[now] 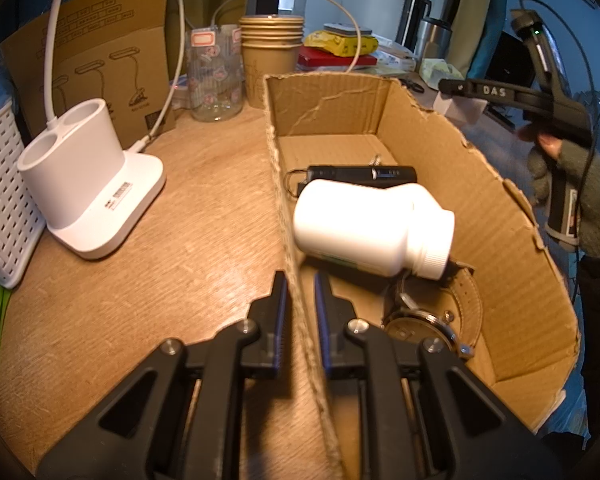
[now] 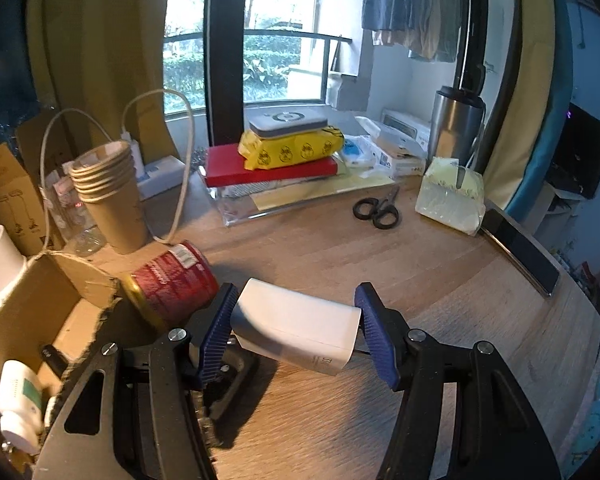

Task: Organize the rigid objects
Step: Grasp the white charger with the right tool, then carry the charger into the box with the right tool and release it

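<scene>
Lying crosswise, white box [image 2: 296, 326] between right gripper [image 2: 296, 336] fingers.

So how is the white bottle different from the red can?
The white bottle is plain white with a ribbed cap; the red can is red with a gold rim. The bottle lies inside the box, on top of other things; the can lies outside it on the table, against the box's wall. Both are round containers tipped on their sides.
</scene>
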Demonstrator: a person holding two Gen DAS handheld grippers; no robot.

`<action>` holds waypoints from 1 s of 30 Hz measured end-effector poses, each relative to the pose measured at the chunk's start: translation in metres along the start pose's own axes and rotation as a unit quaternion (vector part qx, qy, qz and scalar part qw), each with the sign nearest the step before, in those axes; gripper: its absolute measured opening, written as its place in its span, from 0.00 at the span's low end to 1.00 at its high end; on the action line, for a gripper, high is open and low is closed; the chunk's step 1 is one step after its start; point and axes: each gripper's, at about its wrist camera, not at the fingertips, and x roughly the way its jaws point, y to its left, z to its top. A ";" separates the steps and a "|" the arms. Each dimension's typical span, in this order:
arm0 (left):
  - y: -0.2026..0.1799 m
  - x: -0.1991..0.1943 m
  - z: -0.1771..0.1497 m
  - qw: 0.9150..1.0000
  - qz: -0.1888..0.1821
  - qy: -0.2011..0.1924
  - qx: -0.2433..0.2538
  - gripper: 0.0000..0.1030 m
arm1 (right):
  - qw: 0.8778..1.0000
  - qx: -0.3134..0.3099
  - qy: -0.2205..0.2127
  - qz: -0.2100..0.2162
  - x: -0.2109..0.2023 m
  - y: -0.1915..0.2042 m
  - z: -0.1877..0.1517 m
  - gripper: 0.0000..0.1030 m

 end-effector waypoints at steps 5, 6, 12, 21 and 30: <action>0.000 0.000 0.000 1.000 0.000 0.000 0.000 0.14 | 1.000 -0.009 -0.011 0.017 -0.016 0.014 0.002 0.62; 0.000 0.000 0.000 1.000 0.000 0.000 0.000 0.14 | 1.000 -0.012 -0.013 0.020 -0.019 0.017 0.002 0.62; 0.000 0.000 0.000 1.000 0.000 0.000 0.000 0.14 | 0.999 -0.026 -0.026 0.036 -0.037 0.033 0.011 0.62; 0.000 0.000 0.000 1.000 0.000 0.000 0.000 0.14 | 0.996 -0.053 -0.036 0.065 -0.051 0.064 0.022 0.62; 0.000 0.000 0.000 1.000 0.000 0.000 0.000 0.14 | 0.992 -0.077 -0.035 0.098 -0.051 0.098 0.027 0.62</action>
